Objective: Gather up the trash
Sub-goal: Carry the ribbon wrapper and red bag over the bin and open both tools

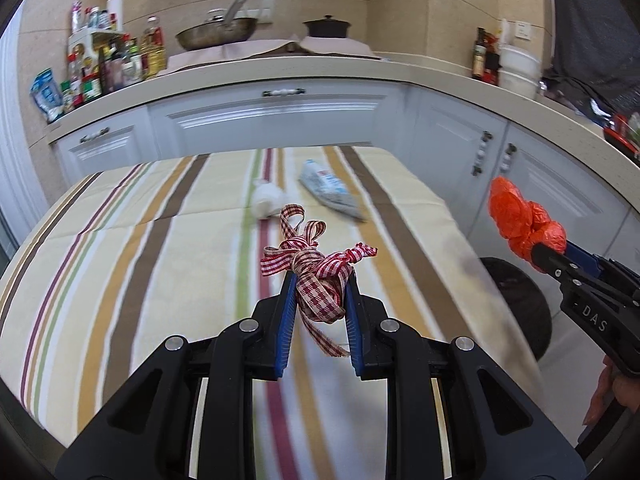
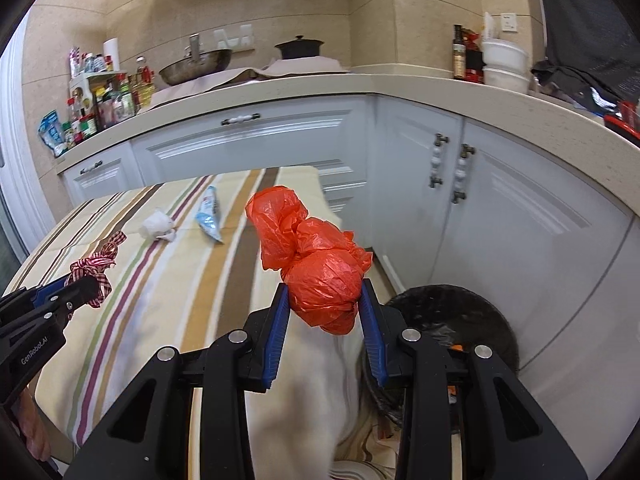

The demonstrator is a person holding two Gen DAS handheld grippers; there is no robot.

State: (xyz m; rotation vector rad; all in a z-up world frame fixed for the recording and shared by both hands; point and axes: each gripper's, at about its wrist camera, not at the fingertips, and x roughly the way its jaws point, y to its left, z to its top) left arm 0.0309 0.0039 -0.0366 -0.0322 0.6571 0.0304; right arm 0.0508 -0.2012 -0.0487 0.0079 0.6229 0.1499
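Hanging over dark bin [image 2: 472, 312] (contents unclear); orange bag [image 2: 316, 264] pinched.

Red-checked ribbon [image 1: 316, 276], orange bag [image 2: 316, 260], striped tablecloth [image 1: 140, 240]

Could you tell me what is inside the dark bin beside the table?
The dark bin shows a dark liner and a small orange scrap. The right gripper and its orange bag hide the rest.

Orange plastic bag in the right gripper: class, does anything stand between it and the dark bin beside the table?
Nothing visible does. The right gripper holds the orange plastic bag in the air near the table's edge, and the dark bin sits open on the floor just beyond, below and to the right.
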